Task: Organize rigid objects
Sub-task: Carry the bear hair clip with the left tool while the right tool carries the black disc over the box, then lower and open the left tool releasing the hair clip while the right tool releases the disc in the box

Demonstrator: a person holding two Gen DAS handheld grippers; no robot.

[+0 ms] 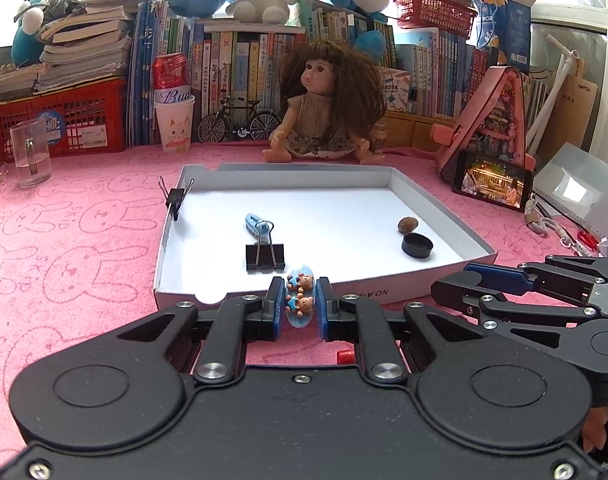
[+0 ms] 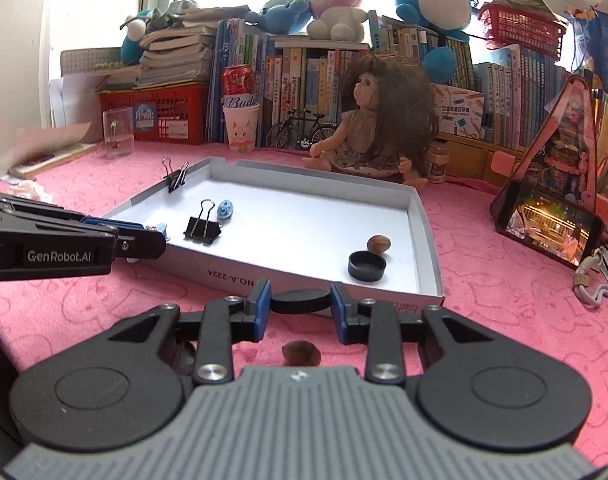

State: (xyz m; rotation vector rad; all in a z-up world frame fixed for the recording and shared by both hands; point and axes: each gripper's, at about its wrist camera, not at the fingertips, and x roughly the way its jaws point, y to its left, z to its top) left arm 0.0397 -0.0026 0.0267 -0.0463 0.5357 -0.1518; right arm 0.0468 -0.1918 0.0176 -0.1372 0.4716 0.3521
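The left gripper [image 1: 300, 300] is closed narrowly on a blue hair clip with two little bears [image 1: 300, 296], its blue pads pressing the clip's two long edges; the clip is held just above the near wall of the white box lid [image 1: 435, 284], at its front left corner. The right gripper [image 2: 301, 308] is closed wider on a flat black cap [image 2: 301, 301], pinched edge to edge between its pads and held just in front of the box's near wall, toward the right corner. Inside the box lie one more blue hair clip [image 1: 258, 227], with a black binder clip [image 1: 265, 255] resting against its near end, and at the right one black cap [image 1: 417, 245] sitting mouth-up with one brown nut [image 1: 407, 225] just behind it. A second black binder clip [image 1: 176, 198] is clamped upright on the box's left wall. That makes two hair clips, two binder clips and two caps. A second brown nut [image 2: 301, 353] lies on the pink cloth [image 2: 483, 304] under the right gripper, outside the box. Beyond the box sits one doll [image 1: 323, 104] with brown hair; to its left stand a model bicycle [image 1: 240, 122], a paper cup [image 1: 174, 124] holding a red can [image 1: 170, 76], and a clear glass mug [image 1: 30, 152]. At the right a phone [image 1: 491, 184] leans with its screen lit.
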